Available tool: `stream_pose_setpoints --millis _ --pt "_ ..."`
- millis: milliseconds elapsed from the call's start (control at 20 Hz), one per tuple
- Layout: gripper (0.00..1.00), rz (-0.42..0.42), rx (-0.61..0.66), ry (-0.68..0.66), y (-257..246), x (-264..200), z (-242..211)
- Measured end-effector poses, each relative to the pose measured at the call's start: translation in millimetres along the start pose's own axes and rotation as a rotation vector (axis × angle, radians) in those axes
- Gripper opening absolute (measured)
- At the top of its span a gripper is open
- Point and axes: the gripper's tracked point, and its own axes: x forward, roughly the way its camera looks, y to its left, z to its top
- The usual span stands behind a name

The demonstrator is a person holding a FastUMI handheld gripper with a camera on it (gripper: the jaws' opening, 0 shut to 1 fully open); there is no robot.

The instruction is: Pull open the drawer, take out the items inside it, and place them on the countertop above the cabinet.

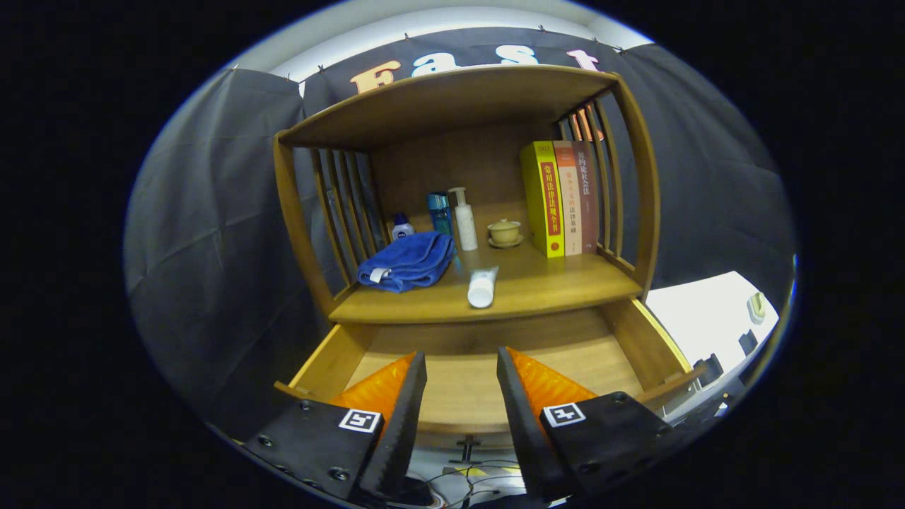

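Wooden cabinet (640,184) with slatted sides and a curved top board, standing against the black cloth wall. Below its countertop, drawer (481,382) pulled wide open, its pale wooden floor bare in the part that shows between and beyond the fingers; near corners partly hidden behind the fingers, so contents there cannot be told.

Surface (558,286) above the drawer carrying all visible items. Three upright books (558,198) at the right rear corner, pressed side by side against the right slats: yellow one innermost, then an orange-and-white one, then a dark reddish one. Blue folded towel (410,261) near the left edge, a small white tag hanging at its front. White tube (483,288) lying on its side near the middle of the front edge, cap end toward the drawer, just right of the towel and apart from it. White pump bottle (464,219) upright toward the back, a blue bottle (439,212) just beside it on the left. Small lidded cup on a saucer (504,232) between the pump bottle and the books. Small white bottle with a blue cap (402,227) at the back left, behind the towel.

Hand-held gripper (462,367) poised over the open drawer, fingers apart with nothing between them, tips short of the surface's front edge.
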Motion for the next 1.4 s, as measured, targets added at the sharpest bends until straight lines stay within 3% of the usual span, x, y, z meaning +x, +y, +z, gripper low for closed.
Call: stream_pose_setpoints --millis 500,600,950,1400 --pt "0.71 -0.055 0.001 0.034 -12 -1 -92" --pt "0.71 -0.069 0.0 0.036 -15 1 -97" --pt "0.97 -0.071 0.004 0.016 -12 6 -105" --pt "0.97 -0.12 -0.04 -0.016 -21 16 -106"
